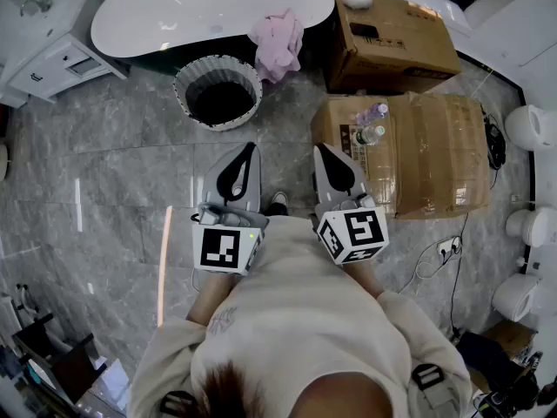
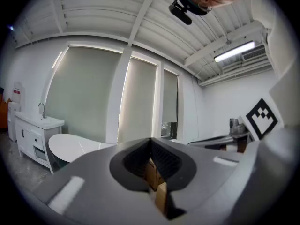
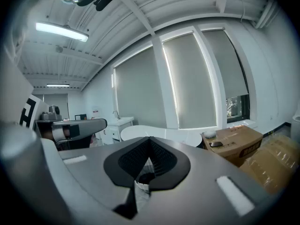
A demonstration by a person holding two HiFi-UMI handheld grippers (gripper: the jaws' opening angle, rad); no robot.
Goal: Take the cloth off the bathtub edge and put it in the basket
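Note:
A pink cloth [image 1: 278, 42] hangs over the right end of the white bathtub [image 1: 209, 11] at the top of the head view. Just below the tub stands a round white ribbed basket [image 1: 218, 91] with a dark inside. Both grippers are held close to the person's body, pointing towards the tub and well short of cloth and basket. My left gripper [image 1: 252, 147] is shut with nothing in it, its jaws meeting at the tip [image 2: 151, 139]. My right gripper [image 1: 320, 148] is likewise shut and holds nothing [image 3: 150, 138]. The tub [image 3: 159, 134] shows beyond the right jaws.
Two cardboard boxes sit right of the basket: one by the tub [image 1: 392, 37], one nearer [image 1: 418, 151] with bottles [image 1: 370, 122] on it. A white cabinet [image 1: 52, 59] stands at the left, white fixtures [image 1: 533, 127] and a cable [image 1: 435, 255] at the right.

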